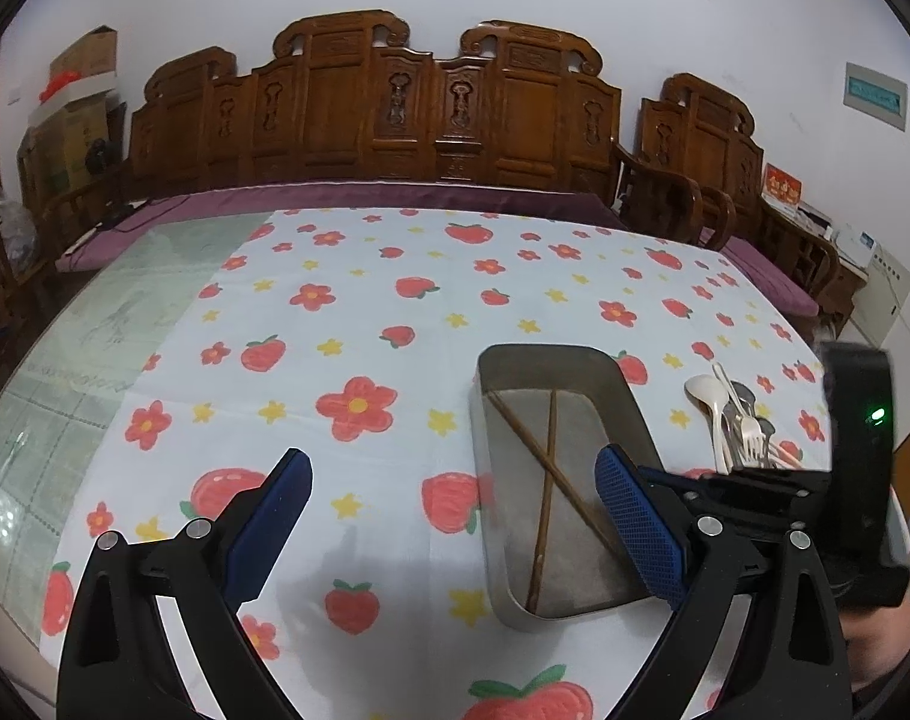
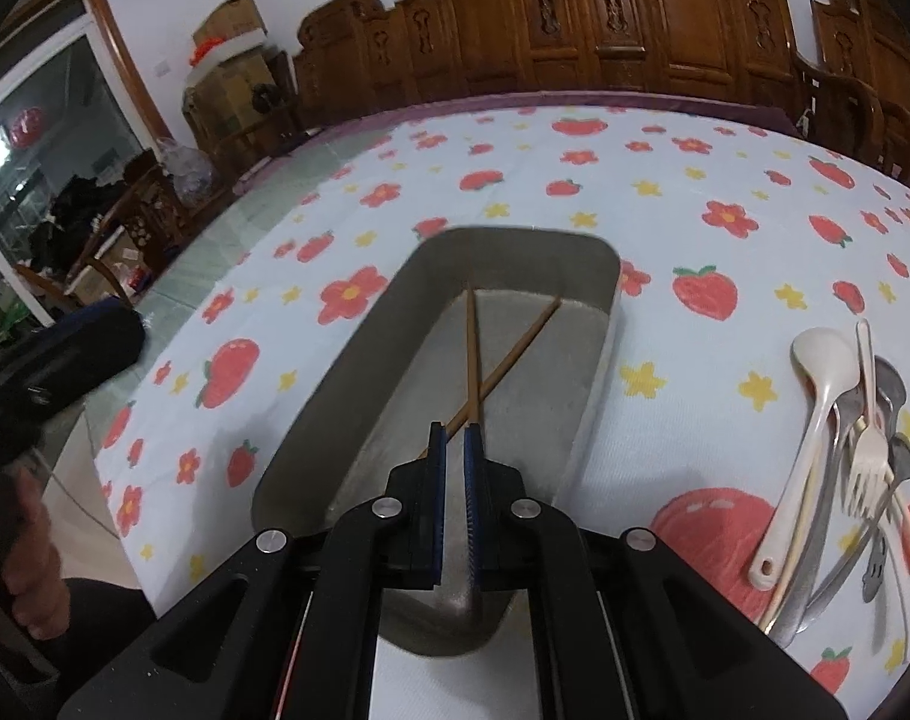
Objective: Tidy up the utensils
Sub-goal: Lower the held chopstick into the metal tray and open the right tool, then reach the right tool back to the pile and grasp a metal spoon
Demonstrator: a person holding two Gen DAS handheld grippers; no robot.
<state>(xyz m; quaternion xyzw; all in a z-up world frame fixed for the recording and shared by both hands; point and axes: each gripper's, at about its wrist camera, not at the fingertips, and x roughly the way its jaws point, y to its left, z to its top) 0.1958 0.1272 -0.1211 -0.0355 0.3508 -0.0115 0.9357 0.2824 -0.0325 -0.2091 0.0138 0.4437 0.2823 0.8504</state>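
Blue-padded fingers [image 2: 472, 480] of the right claw [image 2: 455, 438] are being seen closest to the lens, drawn almost together. Two brown chopsticks [image 2: 470, 354] are being crossed inside the metal tray [image 2: 599, 372], and their near ends are being lost from sight right at the tips of this claw. A narrow gap is being kept between the pads, and whether a stick is being pinched there cannot be told; the claw is being read as clenched. It is being held over the near half of the tray, pointing down into it.

From the left wrist view, the left claw [image 1: 455, 516] is being held released, its fingers spread wide with nothing between them. Its right finger [image 1: 641, 534] is being shown in front of the tray's near right wall, while its left finger is being held over the strawberry-and-flower cloth [image 1: 359, 324] covering the counter.

To the right of the tray, a loose heap of utensils [image 2: 851, 468] is being left on the cloth: a white ladle-shaped spoon [image 2: 815, 414], a pale fork [image 2: 866, 456] and several grey metal spoons, all overlapping with handles toward the camera. The heap is being kept well apart from both claws.

A hand [image 2: 29, 546] is being seen at the left edge of the right wrist view, gripping the dark handle of the other tool.
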